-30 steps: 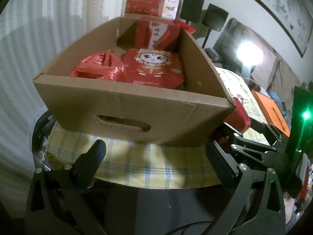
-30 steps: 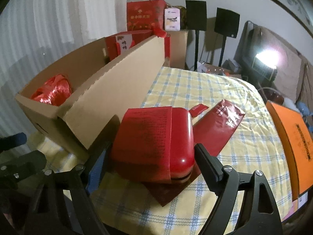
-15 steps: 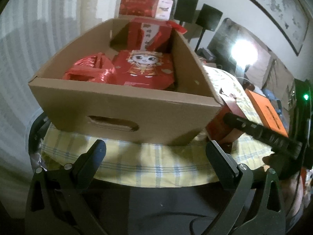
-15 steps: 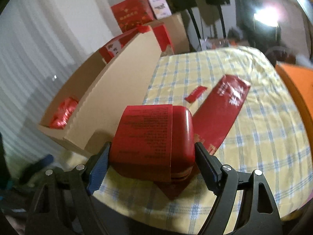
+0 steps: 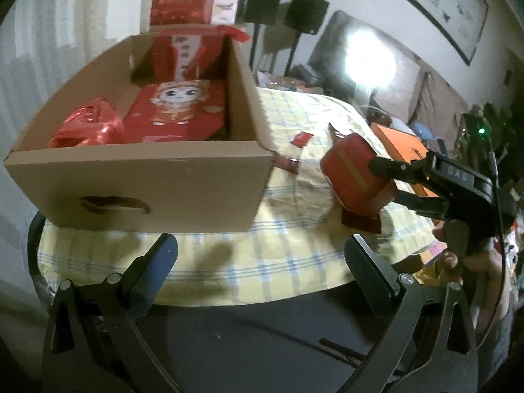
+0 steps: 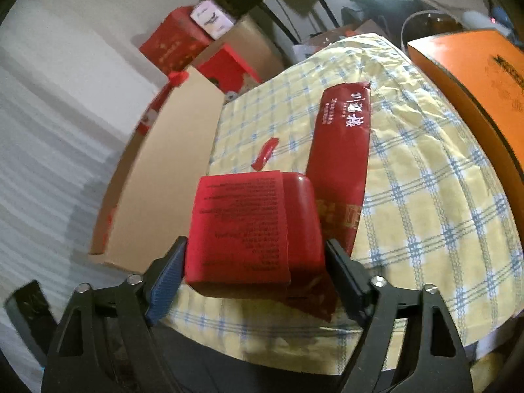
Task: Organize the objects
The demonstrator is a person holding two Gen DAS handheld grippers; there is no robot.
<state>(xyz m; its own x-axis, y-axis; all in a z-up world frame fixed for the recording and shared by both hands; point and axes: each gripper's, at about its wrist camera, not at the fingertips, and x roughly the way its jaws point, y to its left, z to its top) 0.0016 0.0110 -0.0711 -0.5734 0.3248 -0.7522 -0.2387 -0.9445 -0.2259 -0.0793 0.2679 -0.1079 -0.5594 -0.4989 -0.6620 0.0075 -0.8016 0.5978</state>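
My right gripper point(image 6: 255, 245) is shut on a red tin point(image 6: 249, 226) with a red paper sleeve, held just above the checked tablecloth point(image 6: 425, 196). In the left wrist view the tin point(image 5: 350, 170) hangs tilted to the right of the open cardboard box point(image 5: 147, 177), with a hand behind the right gripper point(image 5: 384, 180). A long red packet point(image 6: 344, 150) lies under and beyond the tin. A small red sachet point(image 6: 265, 152) lies near the box wall point(image 6: 163, 170). My left gripper point(image 5: 258, 245) is open and empty at the table's near edge.
The box holds a red cartoon bag point(image 5: 177, 111), a crumpled red plastic bag point(image 5: 88, 127) and an upright red carton point(image 5: 186, 52). An orange box point(image 6: 475, 72) lies at the table's right side. Red cartons, speakers on stands and a bright lamp stand behind the table.
The right gripper has closed onto the red tin, rolled and carried it away from the box corner toward the right. The left gripper has shifted, so the box now sits further left in its view.
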